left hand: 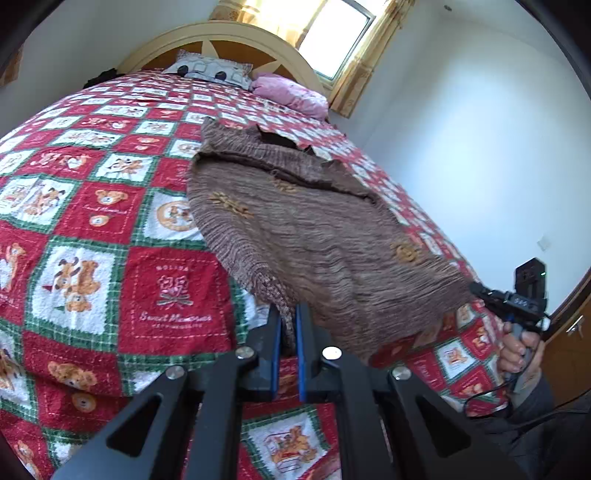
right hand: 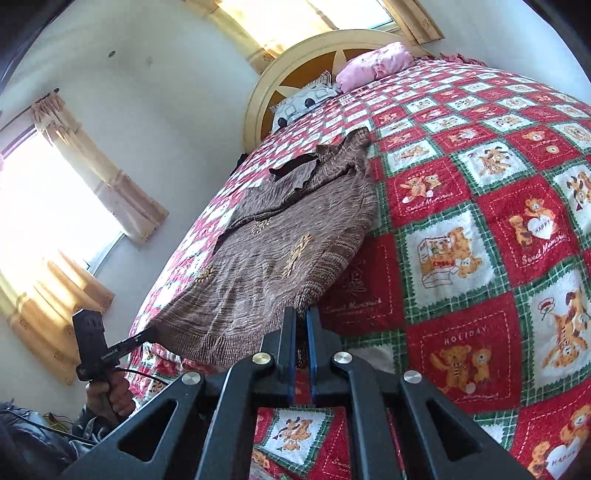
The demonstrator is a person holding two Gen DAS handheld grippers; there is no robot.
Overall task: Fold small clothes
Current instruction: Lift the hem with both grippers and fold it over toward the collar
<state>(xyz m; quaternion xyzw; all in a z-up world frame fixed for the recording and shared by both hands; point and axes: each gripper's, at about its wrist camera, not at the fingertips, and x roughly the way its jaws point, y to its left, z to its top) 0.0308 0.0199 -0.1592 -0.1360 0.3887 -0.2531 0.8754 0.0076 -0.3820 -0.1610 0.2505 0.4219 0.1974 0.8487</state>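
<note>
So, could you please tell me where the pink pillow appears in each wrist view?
Left wrist: pink pillow upper centre, right of the headboard.
Right wrist: pink pillow top, right of centre.
Shared landmark: the brown sweater lying mid-bed in both.

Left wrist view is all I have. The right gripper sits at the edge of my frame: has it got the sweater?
Observer: Yes. In the right wrist view the right gripper is shut on the brown sweater at a hem corner.
Operator: Anything on the wall behind my left side?
Observer: A second curtained window, bright, behind the left gripper.
Operator: Is the hem still on the bed there?
Observer: No, the hem by the right gripper hangs lifted, casting a shadow on the red patchwork quilt.
</note>
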